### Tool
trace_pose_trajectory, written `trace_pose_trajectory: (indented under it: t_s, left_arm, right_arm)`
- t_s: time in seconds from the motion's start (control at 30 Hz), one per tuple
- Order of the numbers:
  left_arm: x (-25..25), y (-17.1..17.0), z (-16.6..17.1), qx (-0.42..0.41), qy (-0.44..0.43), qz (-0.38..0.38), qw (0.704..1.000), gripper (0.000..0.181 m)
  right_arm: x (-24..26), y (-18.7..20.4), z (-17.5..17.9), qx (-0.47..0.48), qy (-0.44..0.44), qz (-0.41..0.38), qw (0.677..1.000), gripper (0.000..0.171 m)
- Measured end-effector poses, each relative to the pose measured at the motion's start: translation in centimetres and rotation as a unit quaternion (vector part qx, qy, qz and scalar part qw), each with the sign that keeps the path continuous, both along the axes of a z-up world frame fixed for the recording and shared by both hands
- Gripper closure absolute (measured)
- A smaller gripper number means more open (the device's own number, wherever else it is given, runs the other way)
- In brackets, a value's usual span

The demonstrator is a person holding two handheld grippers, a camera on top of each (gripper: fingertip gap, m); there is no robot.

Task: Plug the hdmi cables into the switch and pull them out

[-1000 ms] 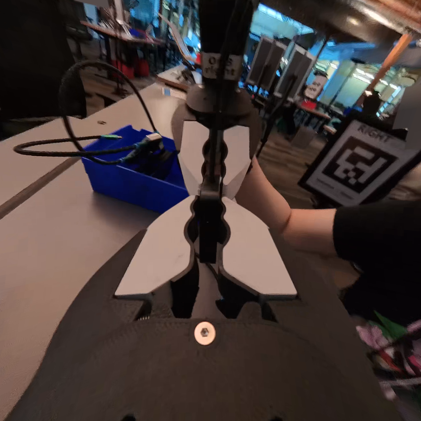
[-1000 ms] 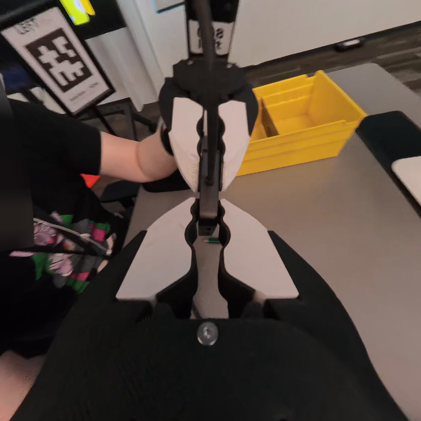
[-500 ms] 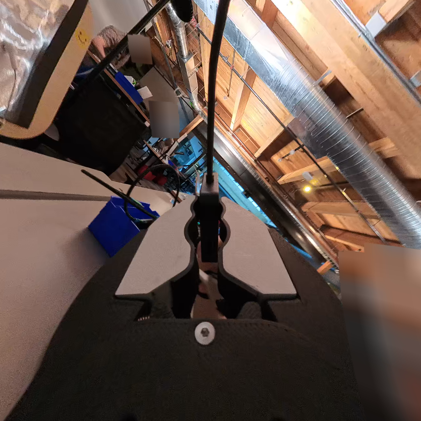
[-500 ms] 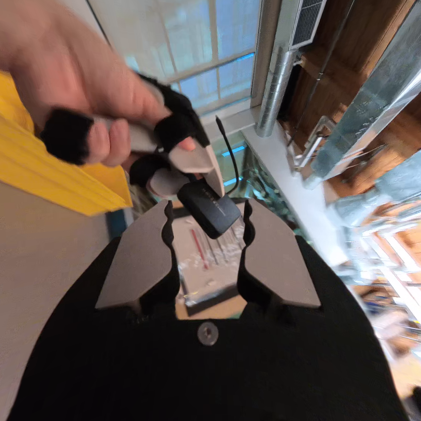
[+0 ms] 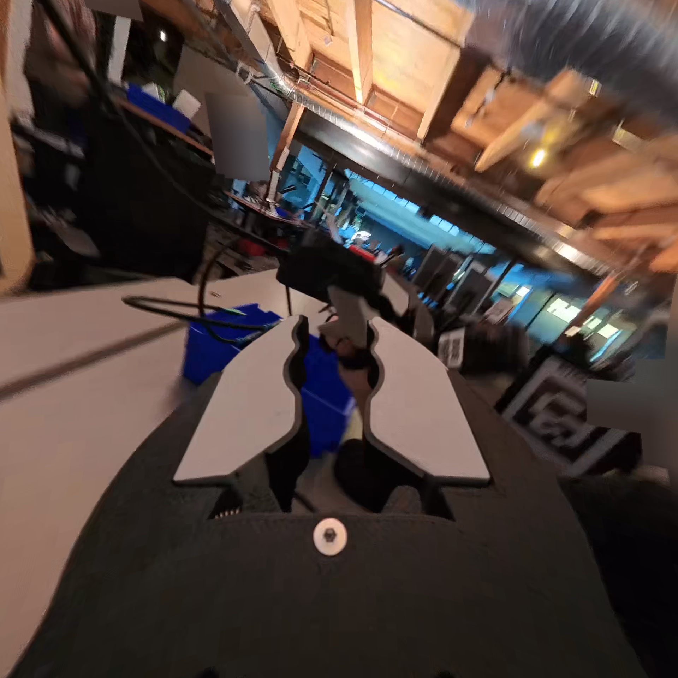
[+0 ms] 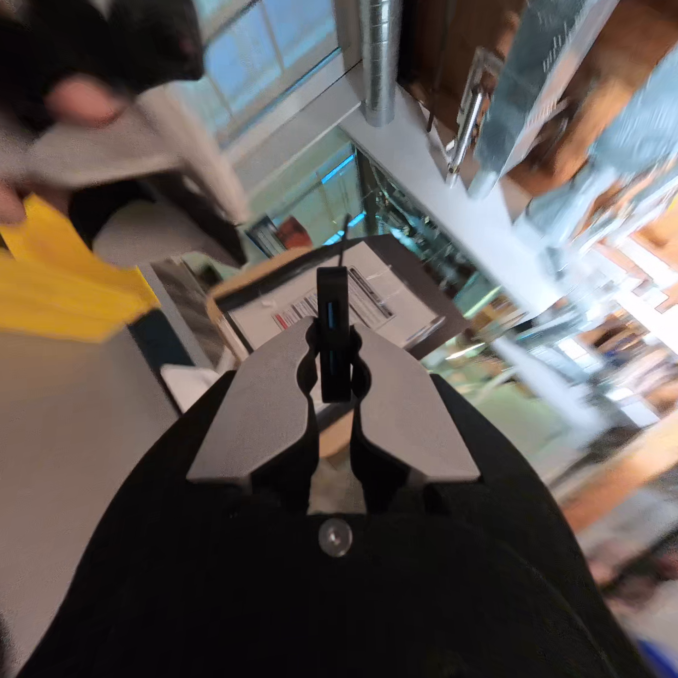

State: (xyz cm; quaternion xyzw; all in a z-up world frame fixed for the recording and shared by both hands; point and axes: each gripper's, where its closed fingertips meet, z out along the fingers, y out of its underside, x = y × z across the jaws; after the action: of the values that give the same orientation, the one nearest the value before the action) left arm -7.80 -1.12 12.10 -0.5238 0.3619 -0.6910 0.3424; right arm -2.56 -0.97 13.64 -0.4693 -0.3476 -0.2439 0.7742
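right gripper (image 6: 332, 332) clamped on black switch (image 6: 332, 335) (blue ports facing camera), left gripper (image 5: 335, 324) released, nothing in it, blue bin (image 5: 209, 348) on tabletop (image 5: 73, 367), cable (image 5: 172, 304) trailing out

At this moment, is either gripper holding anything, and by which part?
The right gripper holds the black switch by its lower half, edge-on between its fingers. The left gripper is open and holds nothing.

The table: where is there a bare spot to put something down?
In the left wrist view the table is bare left of the blue bin, on both sides of the dark seam. Around the bin it is crowded: black cables loop out of it. In the right wrist view there is bare grey below the yellow bin.
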Motion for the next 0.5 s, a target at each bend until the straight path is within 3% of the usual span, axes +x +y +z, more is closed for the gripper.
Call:
trace_pose_trajectory:
  t_s: [0.07, 0.1, 0.2, 0.27, 0.33, 0.5]
  left_arm:
    - [-0.2, -0.5, 0.3, 0.105, 0.005, 0.026, 0.994, 0.149]
    - [-0.2, -0.5, 0.2, 0.143, 0.013, 0.038, 0.989, 0.145]
    - [-0.1, -1.2, 0.0, 0.189, 0.005, 0.026, 0.982, 0.136]
    - [-0.3, -2.7, 0.7, 0.179, -0.038, -0.024, 0.983, 0.132]
    - [-0.5, -4.1, 1.4, 0.184, -0.07, -0.05, 0.979, 0.131]
    - [-0.7, -5.3, 1.3, 0.261, -0.061, -0.036, 0.963, 0.123]
  right_arm:
    - [1.0, -1.0, 1.6, -0.049, 0.142, 0.109, 0.983, 0.157]
    - [0.9, -1.7, 2.3, -0.077, 0.2, 0.184, 0.959, 0.157]
    - [-0.3, -5.7, 4.3, -0.114, 0.292, 0.434, 0.845, 0.157]
    - [-0.7, -7.3, 5.0, -0.117, 0.314, 0.522, 0.785, 0.158]
    - [-1.7, -7.8, 4.7, -0.132, 0.317, 0.567, 0.749, 0.158]
    - [-3.6, -7.0, 3.4, -0.16, 0.309, 0.57, 0.744, 0.158]
